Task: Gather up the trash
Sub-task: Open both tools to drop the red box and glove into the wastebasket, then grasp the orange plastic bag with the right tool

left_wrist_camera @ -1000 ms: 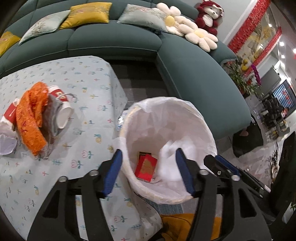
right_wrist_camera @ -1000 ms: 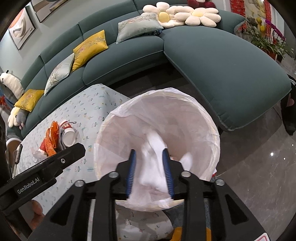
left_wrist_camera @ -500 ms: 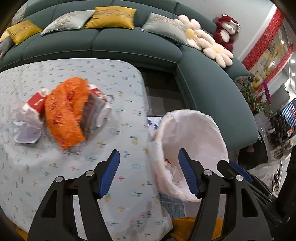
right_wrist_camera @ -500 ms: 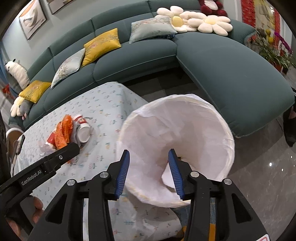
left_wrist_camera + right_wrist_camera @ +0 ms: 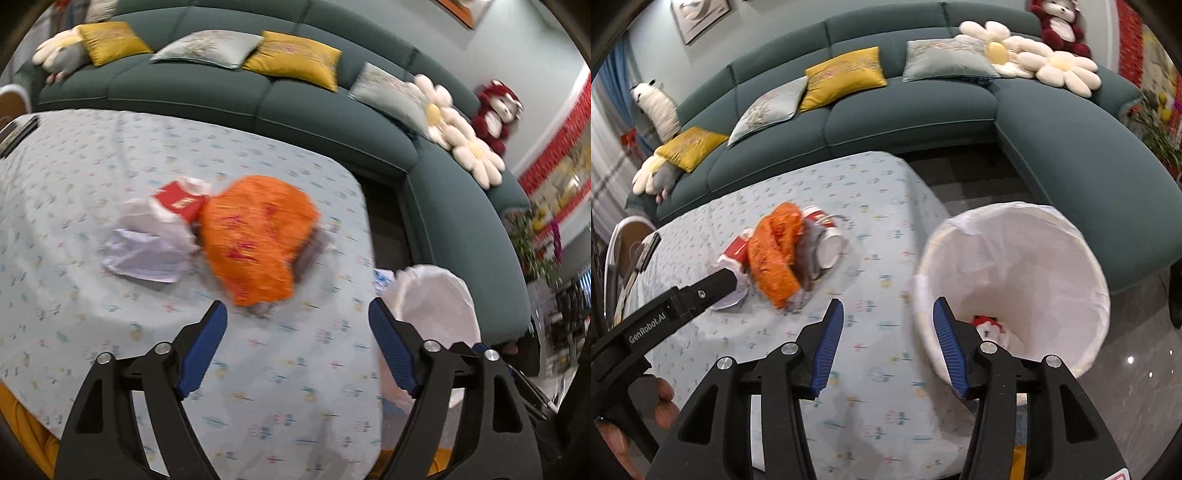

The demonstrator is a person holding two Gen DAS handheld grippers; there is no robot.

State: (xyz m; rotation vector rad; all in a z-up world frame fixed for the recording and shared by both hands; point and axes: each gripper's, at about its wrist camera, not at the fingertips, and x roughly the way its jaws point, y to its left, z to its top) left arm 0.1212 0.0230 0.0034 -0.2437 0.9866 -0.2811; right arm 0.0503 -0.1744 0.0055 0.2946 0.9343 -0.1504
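Left wrist: I'm aiming my released, empty left gripper [image 5: 297, 341] at the trash pile [image 5: 221, 236] at 12 o'clock, since the orange wrapper [image 5: 255, 240] lies nearest. The bin [image 5: 436, 295] is sitting at 3 o'clock beside the table [image 5: 74, 295].

Right wrist: my right gripper [image 5: 886, 343] is hanging released and empty between pile [image 5: 783, 254] at 10 o'clock and bin [image 5: 1015, 288] at 2, ready for either.
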